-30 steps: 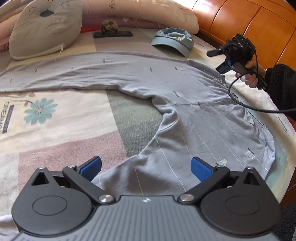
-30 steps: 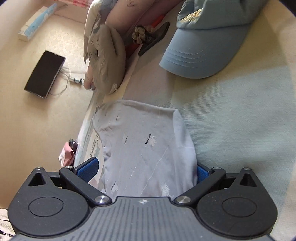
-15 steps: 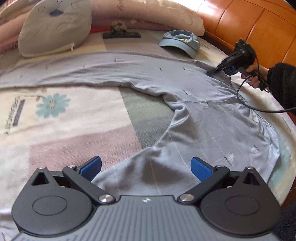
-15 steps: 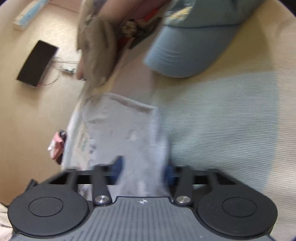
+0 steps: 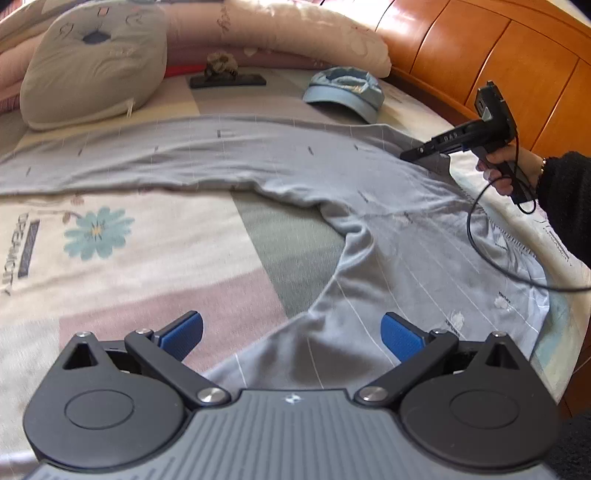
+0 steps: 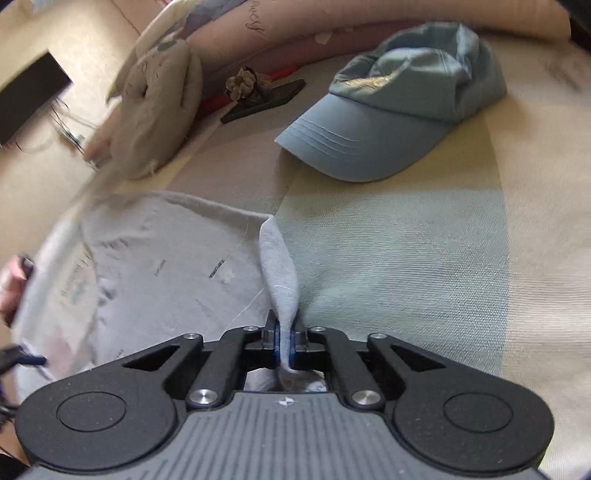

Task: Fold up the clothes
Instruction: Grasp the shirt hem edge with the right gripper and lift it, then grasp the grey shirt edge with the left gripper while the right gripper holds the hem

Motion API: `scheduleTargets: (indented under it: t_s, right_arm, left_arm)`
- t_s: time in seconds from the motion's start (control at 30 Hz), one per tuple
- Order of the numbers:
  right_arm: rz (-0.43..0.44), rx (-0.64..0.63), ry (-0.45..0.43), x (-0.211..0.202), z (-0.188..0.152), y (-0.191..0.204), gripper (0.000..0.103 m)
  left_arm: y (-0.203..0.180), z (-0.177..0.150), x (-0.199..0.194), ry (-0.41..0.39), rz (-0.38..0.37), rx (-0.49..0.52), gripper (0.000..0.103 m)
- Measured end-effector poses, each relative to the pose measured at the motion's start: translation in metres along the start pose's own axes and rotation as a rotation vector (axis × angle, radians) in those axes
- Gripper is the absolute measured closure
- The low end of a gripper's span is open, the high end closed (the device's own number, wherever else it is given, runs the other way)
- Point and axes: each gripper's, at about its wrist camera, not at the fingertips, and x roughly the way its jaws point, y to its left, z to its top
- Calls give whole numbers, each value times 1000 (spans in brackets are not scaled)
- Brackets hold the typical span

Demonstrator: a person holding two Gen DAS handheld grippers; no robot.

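Light grey trousers [image 5: 388, 236] lie spread in an arc across the patterned bed sheet [image 5: 140, 258]. One leg runs off to the far left, the other comes toward my left gripper [image 5: 291, 332]. That gripper is open, its blue pads [image 5: 183, 330] straddling the near leg's cloth. In the left wrist view my right gripper [image 5: 408, 155] is at the trousers' far right corner, held by a hand [image 5: 509, 166] in a black sleeve. The right wrist view shows my right gripper [image 6: 284, 343] shut on a pinched fold of the grey trousers [image 6: 166, 266].
A light blue cap [image 5: 343, 90] [image 6: 384, 125] rests on the bed beyond the trousers. A grey cushion [image 5: 92, 62], a long pink pillow [image 5: 280, 33] and a dark flat object with a small ornament [image 5: 227, 75] line the back. A wooden headboard [image 5: 480, 48] rises at right. A black cable [image 5: 491, 254] trails over the cloth.
My right gripper has closed on the trousers' corner, which it straddled open a second ago. My left gripper stays open over the near leg, shifted slightly.
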Motion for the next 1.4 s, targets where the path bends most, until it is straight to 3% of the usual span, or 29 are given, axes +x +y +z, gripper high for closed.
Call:
scheduleTargets:
  t_s: [0.17,0.43,0.7,0.83,0.93,1.2,1.33,1.4]
  right_arm:
    - [-46,-73,-5,-5,-6,29,96]
    - [-103,-125,-18,-12,-12,49,96]
    - [-152,-194,-73,-24,-13,73,96]
    - [-154,-238,-92,-31,-20,88,96]
    - [-140,-272,-93,-37,-26,101,96]
    - [-109,-355,-84,-50,-43,130,96]
    - [-108,-408,-66,-54,-54,143,96]
    - [-160,-456,-54,-51,-59,149,96]
  left_arm:
    - [2,10,0,-17,-8,60,2]
    - [3,81,55,-82,41,297,2]
    - [-13,126,124,-128,173,350,2]
    - [-22,124,142,-147,308,479,2]
    - [-24,117,152,-162,366,581,2]
    - [-36,101,154,-228,428,811,1]
    - [-40,101,157,-234,433,843,1]
    - [-41,103,158,-229,433,832,1]
